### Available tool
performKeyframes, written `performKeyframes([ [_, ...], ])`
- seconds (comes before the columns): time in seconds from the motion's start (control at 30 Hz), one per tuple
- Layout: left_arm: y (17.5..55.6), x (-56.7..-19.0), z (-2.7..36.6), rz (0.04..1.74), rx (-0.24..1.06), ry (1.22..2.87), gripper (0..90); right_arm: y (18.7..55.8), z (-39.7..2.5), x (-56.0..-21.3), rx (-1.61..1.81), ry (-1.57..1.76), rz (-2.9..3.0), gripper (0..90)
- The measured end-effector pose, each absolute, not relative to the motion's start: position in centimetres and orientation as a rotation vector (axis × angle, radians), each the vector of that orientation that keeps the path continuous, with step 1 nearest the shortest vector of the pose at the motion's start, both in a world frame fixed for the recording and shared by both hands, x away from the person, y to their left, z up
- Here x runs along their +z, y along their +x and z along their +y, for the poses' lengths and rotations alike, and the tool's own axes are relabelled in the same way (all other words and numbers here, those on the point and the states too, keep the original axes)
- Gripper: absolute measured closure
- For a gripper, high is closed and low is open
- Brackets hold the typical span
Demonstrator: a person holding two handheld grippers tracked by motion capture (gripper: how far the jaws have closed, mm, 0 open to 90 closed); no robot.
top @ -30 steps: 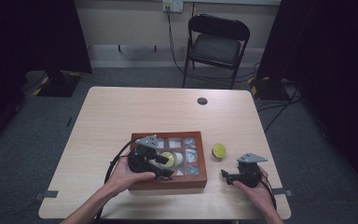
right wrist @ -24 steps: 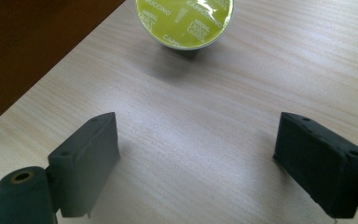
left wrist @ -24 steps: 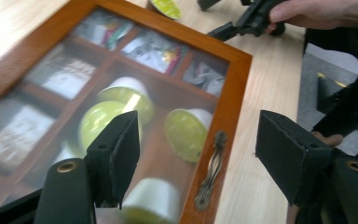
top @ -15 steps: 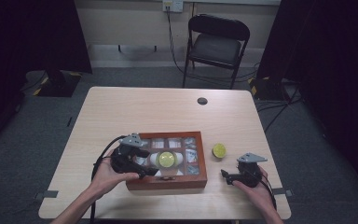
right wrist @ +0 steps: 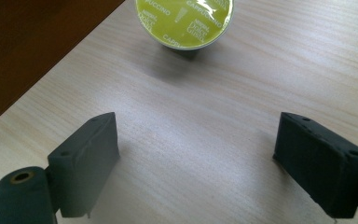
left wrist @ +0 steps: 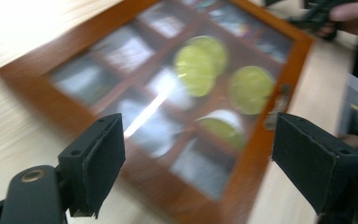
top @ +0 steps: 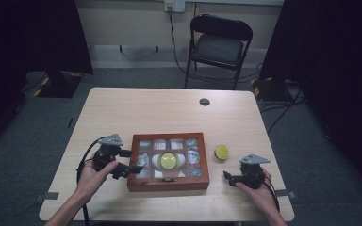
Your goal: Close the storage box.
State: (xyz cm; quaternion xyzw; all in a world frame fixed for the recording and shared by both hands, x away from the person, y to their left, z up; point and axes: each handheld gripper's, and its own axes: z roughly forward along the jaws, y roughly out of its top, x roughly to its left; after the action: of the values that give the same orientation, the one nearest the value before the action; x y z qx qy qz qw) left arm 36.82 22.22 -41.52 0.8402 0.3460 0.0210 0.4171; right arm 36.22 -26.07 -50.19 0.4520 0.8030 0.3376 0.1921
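The wooden box (top: 168, 162) with a glass-paned lid lay near the front edge of the tabletop (top: 169, 113), its lid closed. A yellow-green capsule (top: 168, 161) sat at the middle of the box; whether it rested on the glass or beneath it could not be told. In the left gripper view the box (left wrist: 168, 107) was blurred, with several yellow-green discs showing at the panes. The left hand-held gripper (top: 125, 161) was just beside the box's left edge, its jaws spread wide with nothing between them. A second capsule (top: 221, 151) stood on the bare tabletop just right of the box, apart from it. The right hand-held gripper (top: 227, 176) was near that capsule, toward the front edge, its jaws likewise wide apart and empty, the capsule (right wrist: 185, 21) ahead of them. A small dark disc (top: 204, 101) lay well apart toward the far edge, and a folding chair (top: 219, 44) stood beyond the table.
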Motion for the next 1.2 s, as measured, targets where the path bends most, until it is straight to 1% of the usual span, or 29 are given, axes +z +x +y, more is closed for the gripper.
performKeyframes([
  [0.2,37.3,-42.2,25.3,0.958,0.15,2.092,18.1,36.2,-26.1,-50.2,0.948,1.27,2.254,12.8],
  [0.33,37.6,-43.3,26.8,1.022,0.181,2.088,18.1,36.2,-26.0,-50.2,0.95,1.273,2.253,12.8],
  [0.4,37.8,-44.0,27.4,1.06,0.229,2.13,18.0,36.2,-26.1,-50.2,0.95,1.271,2.254,12.8],
  [0.5,38.1,-45.0,28.1,1.112,0.235,2.133,18.0,36.2,-26.1,-50.2,0.949,1.271,2.255,12.8],
  [0.87,38.1,-46.7,28.5,1.18,0.277,2.171,18.7,36.2,-26.1,-50.2,0.948,1.271,2.254,12.8],
  [1.0,38.3,-47.9,28.7,1.203,0.316,2.217,18.7,36.2,-26.1,-50.2,0.948,1.271,2.254,12.8],
  [1.07,38.5,-48.5,28.7,1.209,0.313,2.258,19.0,36.2,-26.1,-50.2,0.949,1.271,2.255,12.8],
  [1.13,38.6,-48.9,28.5,1.204,0.351,2.297,18.9,36.2,-26.1,-50.2,0.948,1.271,2.255,12.8],
  [1.2,38.4,-49.4,28.5,1.216,0.351,2.244,16.4,36.2,-26.1,-50.2,0.948,1.272,2.254,12.8],
])
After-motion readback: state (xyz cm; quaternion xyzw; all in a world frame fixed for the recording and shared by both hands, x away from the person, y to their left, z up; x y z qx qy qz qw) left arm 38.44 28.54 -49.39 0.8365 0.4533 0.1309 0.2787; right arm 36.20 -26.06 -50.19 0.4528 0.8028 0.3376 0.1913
